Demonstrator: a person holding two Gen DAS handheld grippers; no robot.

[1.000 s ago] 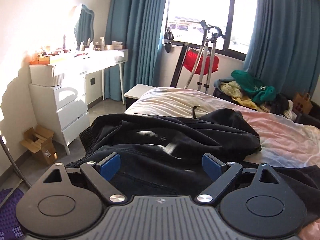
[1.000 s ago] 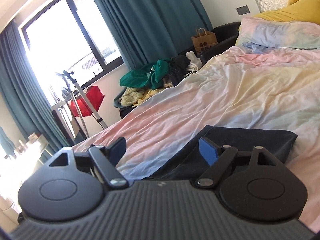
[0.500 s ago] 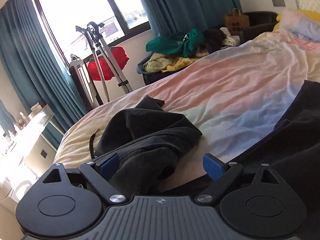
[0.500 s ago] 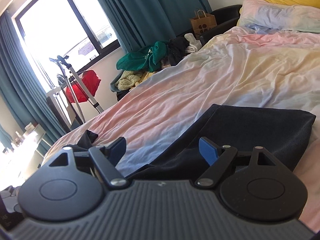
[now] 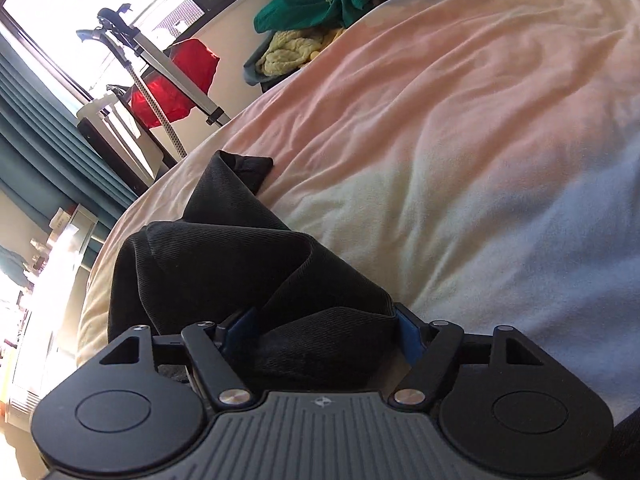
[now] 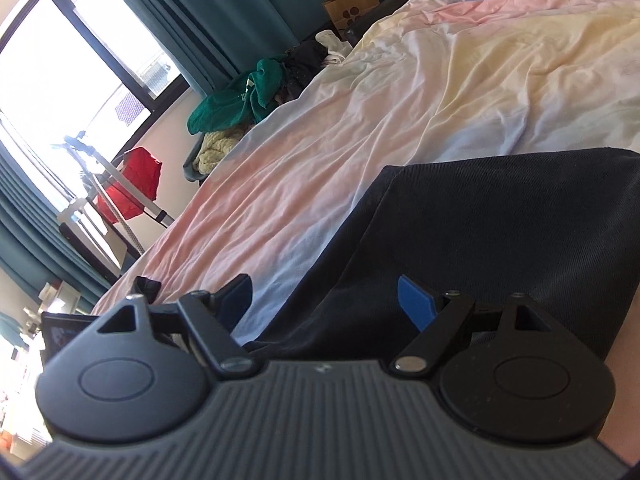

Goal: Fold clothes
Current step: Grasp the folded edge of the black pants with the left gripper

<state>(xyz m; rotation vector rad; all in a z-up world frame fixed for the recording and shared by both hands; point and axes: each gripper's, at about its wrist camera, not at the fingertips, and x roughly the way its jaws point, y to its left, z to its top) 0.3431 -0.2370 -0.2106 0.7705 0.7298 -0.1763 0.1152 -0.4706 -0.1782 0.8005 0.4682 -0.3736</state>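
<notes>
Two tongs are in play over one black ribbed-weave garment lying on the bed w/ pastel pink-yellow-blue sheet.

Left tongs: a bunched fold of the black cloth sits between the blue pads, filling the gap and touching both. Whether they're actually clamped or just set around it, can't tell. From there the cloth runs away in loose twisted ridges toward the far-left bed edge, ending in a small peaked corner.

Right tongs: fingers spread wide, nothing pinched. They sit low over the other part of the garment, which in the right wrist view lies flat and smooth, w/ a straight far edge and a clean left edge on the sheet. Left pad is over bare sheet, right pad over cloth.

Step in hand, as I read it: early-to-mid fold. One half is laid out flat, the other half is a crumpled heap being gathered at the left.

Next move prob. needs: a firm hold by the left tongs, lift and pull the bunch taut to shake out the twists, while the right tongs pin or grab the flat part's near edge so it doesn't drag. Then lay the heap over square.

Far off, beyond the bed: green garment pile, brown paper bag.
</notes>
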